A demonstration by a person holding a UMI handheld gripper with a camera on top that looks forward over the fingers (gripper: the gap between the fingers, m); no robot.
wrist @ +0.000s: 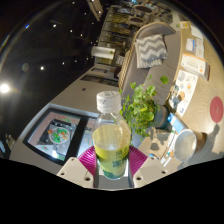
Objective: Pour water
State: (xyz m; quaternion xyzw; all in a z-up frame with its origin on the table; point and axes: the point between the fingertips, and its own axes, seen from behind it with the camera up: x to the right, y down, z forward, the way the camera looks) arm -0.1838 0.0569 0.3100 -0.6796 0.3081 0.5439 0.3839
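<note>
Gripping a clear plastic bottle [110, 140] of yellowish liquid, the gripper [111, 163] has its two fingers closed against the bottle's lower sides, magenta pads [89, 156] pressed to it. Bottle stands upright between the fingers, white cap [108, 100] on, above a light countertop [85, 112]. Potted green plant [142, 103] just beyond to the right; framed picture [57, 134] lies flat to the left.

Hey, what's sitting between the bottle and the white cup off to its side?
A leafy green plant stands between the bottle, which the tool holds between its fingers, and the white cup, as the gripper view shows.
</note>
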